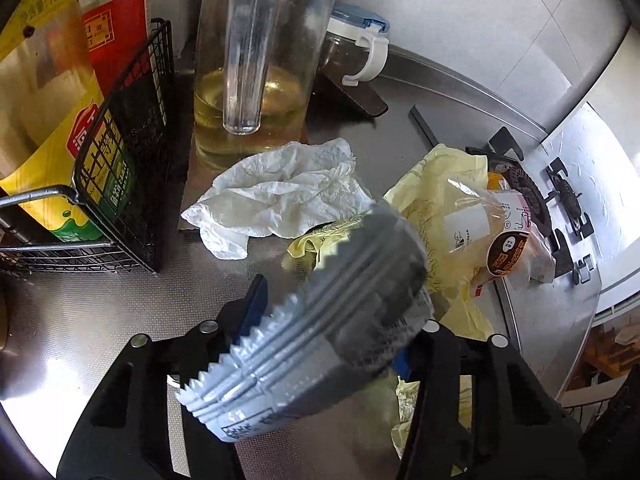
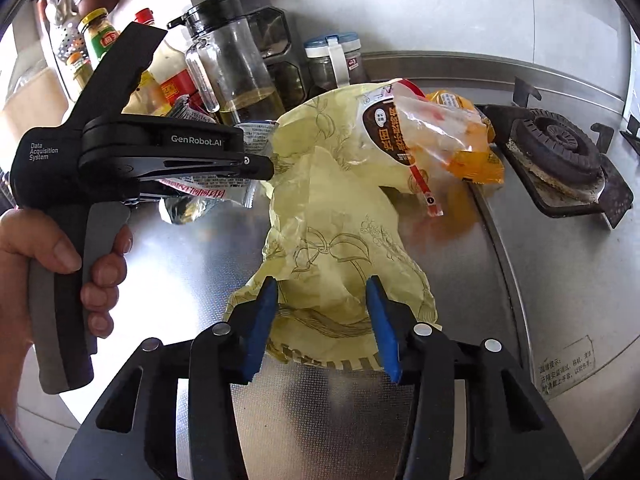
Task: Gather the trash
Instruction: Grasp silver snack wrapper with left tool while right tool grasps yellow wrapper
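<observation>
The left hand-held gripper (image 1: 326, 312) is squeezed tight on a shiny silver snack wrapper (image 1: 316, 316), up above the steel desk (image 1: 100, 312). The right hand-held gripper (image 2: 322, 324) is half open, its blue fingers (image 2: 262, 320) around the near end of a thin yellow plastic bag (image 2: 320, 216) lying on the desk.

The left wrist view looks down, very near, along its fingers at the steel counter (image 1: 100, 320); the right wrist view looks down from the other side; both share the yellow bag (image 1: 424, 184) (image 2: 332, 208) and oil jar (image 1: 256, 60) (image 2: 236, 68).
</observation>
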Tool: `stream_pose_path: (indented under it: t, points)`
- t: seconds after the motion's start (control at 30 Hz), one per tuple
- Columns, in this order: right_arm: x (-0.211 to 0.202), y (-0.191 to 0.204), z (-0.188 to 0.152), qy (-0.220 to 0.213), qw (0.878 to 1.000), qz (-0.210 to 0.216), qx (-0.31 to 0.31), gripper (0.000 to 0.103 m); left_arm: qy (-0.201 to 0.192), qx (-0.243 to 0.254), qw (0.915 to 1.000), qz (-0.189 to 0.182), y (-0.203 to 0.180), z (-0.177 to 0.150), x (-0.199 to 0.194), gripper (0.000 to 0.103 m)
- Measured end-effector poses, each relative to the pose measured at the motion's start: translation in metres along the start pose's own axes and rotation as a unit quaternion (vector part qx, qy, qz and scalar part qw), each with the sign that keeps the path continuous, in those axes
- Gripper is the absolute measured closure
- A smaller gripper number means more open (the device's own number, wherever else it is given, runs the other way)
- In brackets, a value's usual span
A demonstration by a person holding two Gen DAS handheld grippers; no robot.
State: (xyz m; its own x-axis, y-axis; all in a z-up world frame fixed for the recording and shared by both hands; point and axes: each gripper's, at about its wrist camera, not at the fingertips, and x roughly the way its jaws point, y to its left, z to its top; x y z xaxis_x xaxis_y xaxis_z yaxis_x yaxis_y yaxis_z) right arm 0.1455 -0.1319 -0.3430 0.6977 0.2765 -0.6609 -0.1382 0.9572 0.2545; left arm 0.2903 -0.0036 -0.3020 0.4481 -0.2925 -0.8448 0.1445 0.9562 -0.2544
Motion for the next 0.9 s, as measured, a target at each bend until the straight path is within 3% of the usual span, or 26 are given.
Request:
stream_pose_path:
  t: [0.07,0.13,0.17,0.2,0.23,0.27,0.3,0.37,0.4,0.57,0.63,0.83,0.9]
  points:
    - [-0.003,0.000,-0.001,0.000,1.000,-0.001,-0.003,0.073,-0.004,0.006,1.0000,0.001,-0.002,-0.002,-0.005,0.065]
    - [-0.008,0.000,-0.003,-0.004,1.000,-0.002,-0.004,0.076,-0.010,0.010,0.9999,0.004,-0.003,-0.004,-0.012,0.066]
    - [-0.011,0.001,-0.004,-0.006,1.000,-0.002,-0.006,0.084,-0.011,0.011,0.9999,0.005,-0.003,-0.005,-0.015,0.067]
    - [-0.013,0.000,-0.005,-0.006,1.000,-0.002,-0.007,0.086,-0.013,0.010,0.9998,0.007,-0.003,-0.006,-0.018,0.065]
    - [-0.015,0.000,-0.006,-0.005,1.000,-0.001,-0.008,0.086,-0.014,0.009,0.9998,0.009,-0.003,-0.006,-0.021,0.052]
    - [-0.016,0.001,-0.006,-0.004,1.000,0.000,-0.010,0.087,-0.018,0.009,0.9998,0.010,-0.003,-0.008,-0.025,0.046]
    - [-0.017,0.002,-0.007,-0.003,1.000,0.000,-0.015,0.090,-0.024,0.011,0.9996,0.009,-0.003,-0.009,-0.029,0.046]
    - [-0.019,0.006,-0.010,0.000,1.000,0.002,-0.026,0.090,-0.030,0.015,0.9994,0.013,-0.004,-0.013,-0.035,0.052]
    - [-0.020,0.007,-0.013,0.001,1.000,0.003,-0.031,0.090,-0.028,0.016,0.9994,0.011,-0.004,-0.014,-0.036,0.062]
    - [-0.032,0.009,-0.019,0.001,1.000,0.004,-0.027,0.091,-0.023,0.026,0.9993,0.011,-0.009,-0.023,-0.043,0.078]
    - [-0.037,0.009,-0.019,-0.002,1.000,0.002,-0.027,0.091,-0.020,0.029,0.9993,0.012,-0.011,-0.028,-0.046,0.092]
    - [-0.052,0.008,-0.027,-0.004,1.000,0.002,-0.024,0.091,-0.010,0.027,0.9994,0.020,-0.007,-0.046,-0.052,0.092]
    - [-0.056,0.009,-0.031,-0.003,1.000,0.004,-0.024,0.091,-0.006,0.026,0.9994,0.024,-0.005,-0.054,-0.054,0.087]
